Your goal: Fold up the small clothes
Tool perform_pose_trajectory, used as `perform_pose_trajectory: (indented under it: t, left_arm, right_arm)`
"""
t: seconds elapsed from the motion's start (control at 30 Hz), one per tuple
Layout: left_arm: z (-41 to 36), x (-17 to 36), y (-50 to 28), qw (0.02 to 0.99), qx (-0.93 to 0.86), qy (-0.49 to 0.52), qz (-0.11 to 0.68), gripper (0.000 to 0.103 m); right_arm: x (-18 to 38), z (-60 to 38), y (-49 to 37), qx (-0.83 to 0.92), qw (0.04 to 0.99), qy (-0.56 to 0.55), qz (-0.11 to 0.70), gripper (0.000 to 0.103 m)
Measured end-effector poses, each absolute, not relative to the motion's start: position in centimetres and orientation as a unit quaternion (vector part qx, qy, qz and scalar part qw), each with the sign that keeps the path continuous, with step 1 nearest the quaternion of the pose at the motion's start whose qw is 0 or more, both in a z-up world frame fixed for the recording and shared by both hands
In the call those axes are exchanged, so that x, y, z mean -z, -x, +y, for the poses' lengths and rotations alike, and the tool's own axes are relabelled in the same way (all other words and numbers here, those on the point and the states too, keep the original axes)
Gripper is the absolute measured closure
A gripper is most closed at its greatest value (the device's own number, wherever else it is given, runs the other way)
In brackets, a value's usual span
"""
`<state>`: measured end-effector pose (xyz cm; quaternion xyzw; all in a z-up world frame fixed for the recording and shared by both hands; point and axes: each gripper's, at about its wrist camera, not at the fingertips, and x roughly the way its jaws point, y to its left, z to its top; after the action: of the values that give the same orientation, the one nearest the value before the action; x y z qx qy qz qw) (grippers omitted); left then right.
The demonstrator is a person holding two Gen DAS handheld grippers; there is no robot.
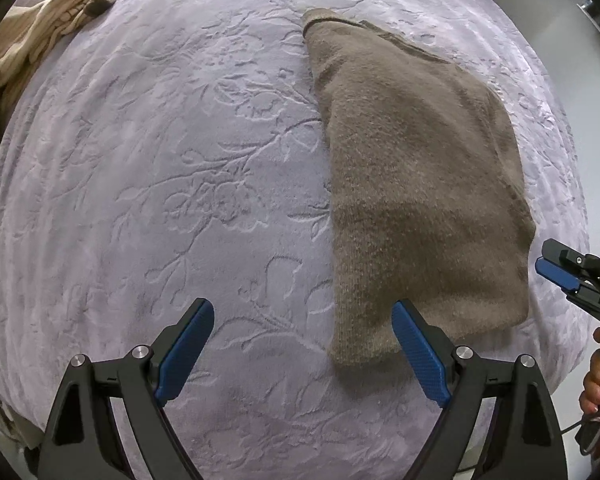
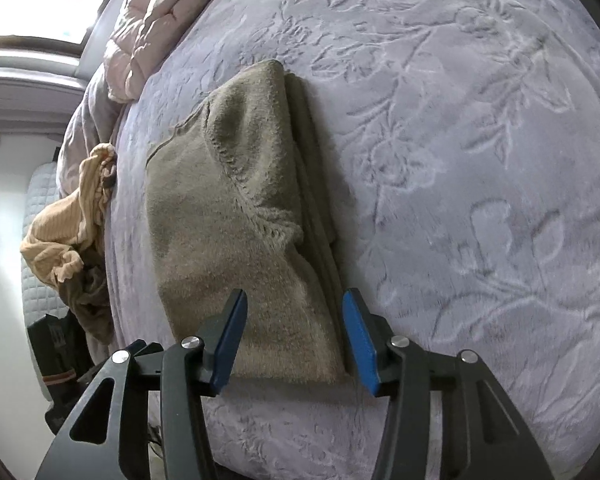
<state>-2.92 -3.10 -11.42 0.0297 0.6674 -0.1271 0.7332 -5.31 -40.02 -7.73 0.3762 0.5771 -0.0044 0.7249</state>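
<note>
A brown knitted sweater (image 1: 412,184) lies folded into a long strip on the lilac embossed blanket (image 1: 160,160). My left gripper (image 1: 302,306) points straight down over the blanket, open wide, with its right finger above the sweater's near corner and nothing between the pads. In the right wrist view the same sweater (image 2: 236,184) shows its stacked folded edges. My right gripper (image 2: 296,294) hovers at its near end, jaws apart; the fabric lies below them and the pads do not press on it. The right gripper (image 1: 560,270) also shows at the left wrist view's right edge, beside the sweater.
A heap of beige striped clothes (image 2: 68,220) lies at the bed's edge, also seen as the striped heap (image 1: 48,28). A pink duvet (image 2: 160,12) is bunched at the head of the bed. A dark bag (image 2: 60,352) stands on the floor. A hand (image 1: 594,384) holds the right gripper's handle.
</note>
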Motion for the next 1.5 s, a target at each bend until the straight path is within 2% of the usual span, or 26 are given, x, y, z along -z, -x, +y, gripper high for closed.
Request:
perform_pose_trajectory:
  t: [0.27,0.4,0.67,0.77,0.9,1.0,1.17,1.2,1.23,1.5]
  left_arm:
    - [-4.1,12.2,2.2,0.729,0.120,-0.024,0.674,0.012]
    - [-4.5,12.5,1.7,0.729,0.119,-0.021,0.674,0.012]
    - [-5.5,13.0,0.2,0.728,0.127,-0.011,0.674,0.012]
    - [-5.6,13.1,-0.8,0.726,0.143,0.010,0.673,0.012]
    - [-5.7,12.9,-2.3,0.728,0.172,0.039,0.663,0.012]
    - [-6.0,13.1,-3.1,0.728,0.186,0.051,0.658,0.012]
    - [-7.5,13.2,-4.0,0.741,0.190,0.024,0.644,0.012]
    - [-7.6,13.3,-4.0,0.743,0.191,0.019,0.642,0.003]
    - [-7.8,13.4,-4.2,0.743,0.193,0.016,0.641,0.000]
    - [-8.3,14.8,-5.7,0.721,0.237,0.037,0.650,0.000]
  right_arm:
    - [8.4,-40.3,3.5,-0.004,0.716,-0.369,0.592,0.049]
    - [8.6,-40.6,2.7,-0.005,0.716,-0.364,0.596,0.043]
    - [9.1,-41.3,1.4,-0.008,0.715,-0.358,0.600,0.042]
    - [9.3,-41.7,0.9,-0.011,0.716,-0.353,0.602,0.034]
    - [9.4,-42.3,0.0,-0.012,0.724,-0.341,0.600,0.032]
    - [9.5,-42.7,-0.7,-0.020,0.727,-0.339,0.597,0.023]
    - [9.5,-43.2,-2.2,-0.051,0.732,-0.344,0.586,0.021]
    - [9.6,-43.2,-2.5,-0.057,0.733,-0.345,0.584,0.020]
    - [9.6,-43.2,-2.8,-0.065,0.733,-0.345,0.582,0.020]
    - [11.5,-43.5,-5.2,-0.106,0.717,-0.357,0.589,0.019]
